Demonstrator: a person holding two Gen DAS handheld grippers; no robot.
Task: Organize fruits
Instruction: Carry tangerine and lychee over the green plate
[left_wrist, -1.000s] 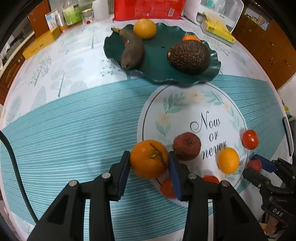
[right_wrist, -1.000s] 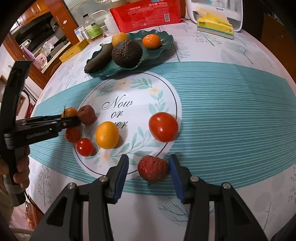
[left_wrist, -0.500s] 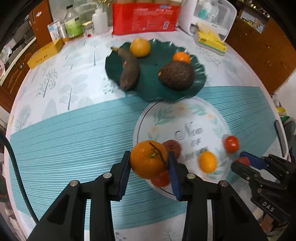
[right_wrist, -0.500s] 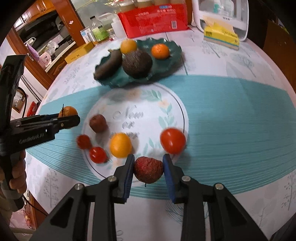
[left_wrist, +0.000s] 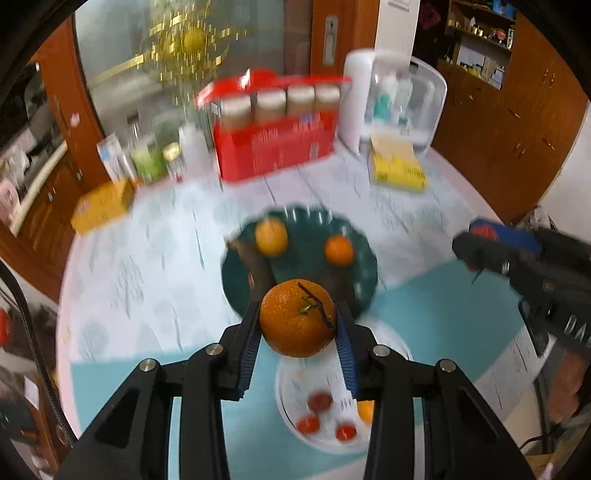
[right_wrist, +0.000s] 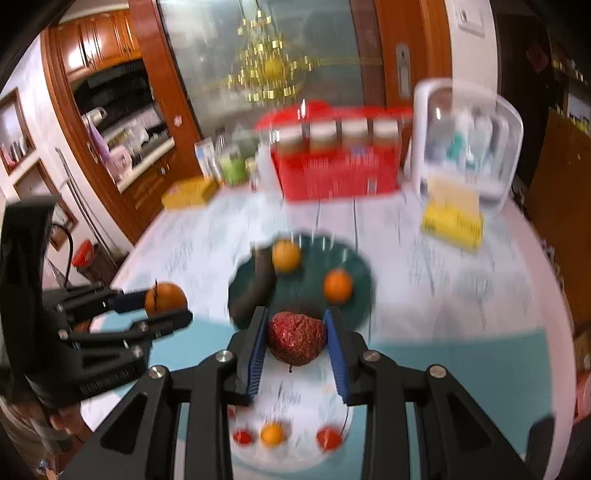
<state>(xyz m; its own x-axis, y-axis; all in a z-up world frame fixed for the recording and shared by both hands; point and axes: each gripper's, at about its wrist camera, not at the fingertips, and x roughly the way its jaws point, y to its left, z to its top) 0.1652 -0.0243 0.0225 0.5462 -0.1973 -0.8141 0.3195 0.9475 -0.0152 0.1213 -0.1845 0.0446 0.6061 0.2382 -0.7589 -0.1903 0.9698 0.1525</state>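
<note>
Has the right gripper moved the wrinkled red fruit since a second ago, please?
Yes. The right gripper has lifted the wrinkled red fruit off the table, toward the green plate.

R gripper (right_wrist: 297, 345) jaws clamp wrinkled red fruit (right_wrist: 296, 341) above green plate (right_wrist: 360, 271).

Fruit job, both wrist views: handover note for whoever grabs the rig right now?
Left gripper: shut on the orange, held in the air.
Right gripper: shut on the wrinkled red fruit, also in the air.
Green plate holds a banana, a dark fruit and two small oranges.
White mat has some small red and orange fruits on it; views are blurred.
Left to do: likely set both held fruits on the green plate, then fetch the rest.
</note>
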